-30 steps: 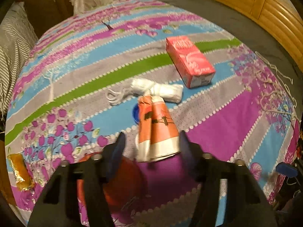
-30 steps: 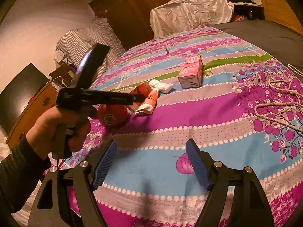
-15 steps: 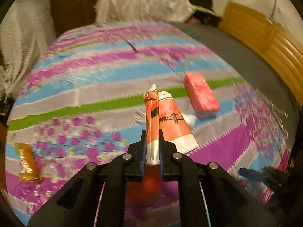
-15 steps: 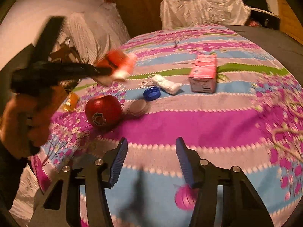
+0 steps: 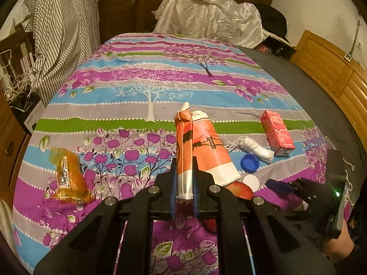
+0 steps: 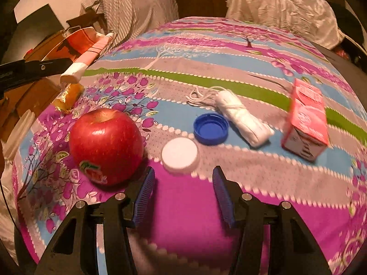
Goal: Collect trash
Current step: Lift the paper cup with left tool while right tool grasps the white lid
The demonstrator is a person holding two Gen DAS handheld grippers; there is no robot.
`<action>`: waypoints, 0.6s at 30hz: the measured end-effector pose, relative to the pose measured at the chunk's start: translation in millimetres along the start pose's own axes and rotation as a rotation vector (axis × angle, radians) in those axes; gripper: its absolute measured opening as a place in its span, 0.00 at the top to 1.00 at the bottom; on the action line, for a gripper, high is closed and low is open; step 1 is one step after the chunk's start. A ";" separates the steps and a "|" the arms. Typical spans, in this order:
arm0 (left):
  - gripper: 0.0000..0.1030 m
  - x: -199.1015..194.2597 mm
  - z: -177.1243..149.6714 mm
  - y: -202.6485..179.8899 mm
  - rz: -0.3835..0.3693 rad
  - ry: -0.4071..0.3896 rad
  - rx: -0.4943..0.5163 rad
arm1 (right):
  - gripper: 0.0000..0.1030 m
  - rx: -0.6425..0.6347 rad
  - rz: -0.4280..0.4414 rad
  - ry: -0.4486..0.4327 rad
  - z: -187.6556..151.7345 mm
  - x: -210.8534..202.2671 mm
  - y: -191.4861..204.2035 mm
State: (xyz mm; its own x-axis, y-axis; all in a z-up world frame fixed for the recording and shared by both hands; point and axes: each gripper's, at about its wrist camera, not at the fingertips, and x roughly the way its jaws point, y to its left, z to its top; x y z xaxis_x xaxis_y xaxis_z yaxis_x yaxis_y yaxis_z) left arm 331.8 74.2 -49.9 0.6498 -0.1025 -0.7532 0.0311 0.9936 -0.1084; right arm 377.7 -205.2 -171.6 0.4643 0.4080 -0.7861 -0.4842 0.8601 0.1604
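Orange wrapper (image 5: 201, 142) clamped in the left gripper (image 5: 184, 183); right gripper (image 6: 182, 190) half open, empty, near white cap (image 6: 180, 155)

Apple (image 5: 239, 189) mostly hidden behind left-gripper fingers (image 5: 174, 183).

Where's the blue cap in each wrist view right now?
Left wrist: blue cap right of centre, just right of the held orange packet.
Right wrist: blue cap at centre, above the open fingers.
Shared landmark: the white cap lies beside it in both.
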 end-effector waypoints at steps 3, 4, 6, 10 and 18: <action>0.91 4.7 -4.3 1.5 -0.001 0.009 0.001 | 0.47 -0.037 -0.007 0.016 6.6 8.6 0.8; 0.91 5.8 -5.9 2.2 -0.001 0.011 0.002 | 0.47 -0.047 -0.012 0.021 8.2 11.3 1.7; 0.91 8.3 -7.8 2.2 -0.003 0.017 0.003 | 0.47 -0.063 -0.026 0.029 12.4 16.7 1.6; 0.91 10.1 -12.8 0.2 -0.008 0.021 0.003 | 0.53 -0.091 -0.057 0.035 14.7 22.7 3.3; 0.91 -6.0 -36.7 -14.9 0.020 -0.040 0.058 | 0.60 -0.027 -0.117 -0.071 0.0 -11.5 -3.9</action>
State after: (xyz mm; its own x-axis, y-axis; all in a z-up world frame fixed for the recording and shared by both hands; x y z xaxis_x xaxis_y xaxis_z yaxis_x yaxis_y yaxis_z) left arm 299.6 58.2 -67.6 0.6807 -0.0814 -0.7281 0.0609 0.9967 -0.0545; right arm 374.2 -213.2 -163.2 0.5696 0.3272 -0.7540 -0.4430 0.8949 0.0537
